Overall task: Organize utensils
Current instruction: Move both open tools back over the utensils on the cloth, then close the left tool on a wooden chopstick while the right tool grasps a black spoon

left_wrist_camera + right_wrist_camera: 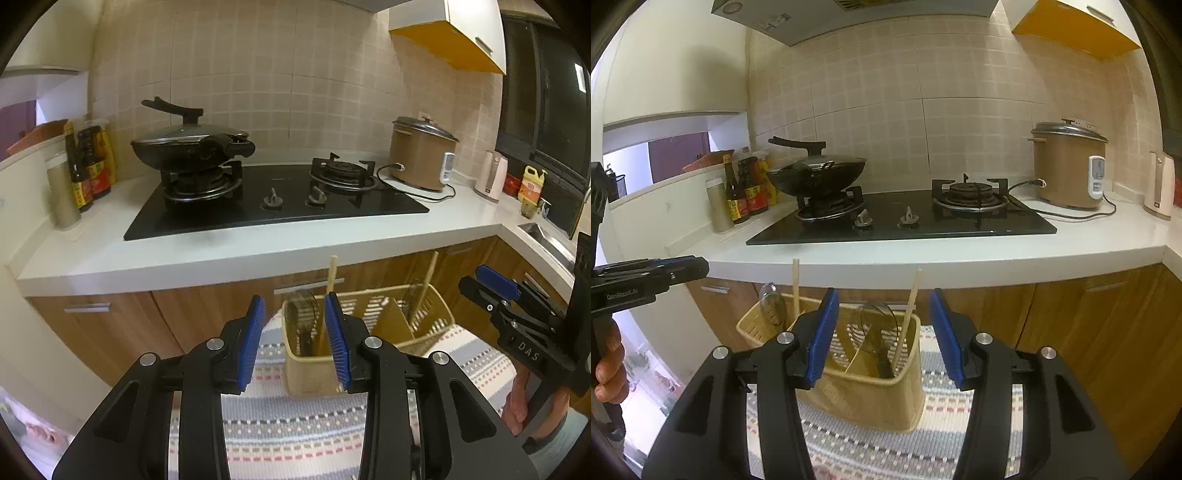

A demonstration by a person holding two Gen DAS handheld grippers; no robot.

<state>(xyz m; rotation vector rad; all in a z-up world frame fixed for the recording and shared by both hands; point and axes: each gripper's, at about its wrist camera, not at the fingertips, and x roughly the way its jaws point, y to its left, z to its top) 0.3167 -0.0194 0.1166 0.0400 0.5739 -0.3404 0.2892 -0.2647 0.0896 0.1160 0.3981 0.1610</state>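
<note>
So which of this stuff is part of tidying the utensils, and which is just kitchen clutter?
Part of the job:
basket
chopsticks
ladles
left tongs
right tongs

Just lying about:
wok
rice cooker
sauce bottles
kettle
striped cloth

Two wrist views side by side, facing the stove bench, angled slightly down, close above the shared utensil basket

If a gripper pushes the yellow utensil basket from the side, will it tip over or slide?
The basket looks like thin perforated plastic, so probably light and easy to shift. It stands on a woven striped mat, which may resist sliding, so a high push could tip it. The tall chopsticks and ladles stand above its rim, probably raising the risk somewhat.
</note>
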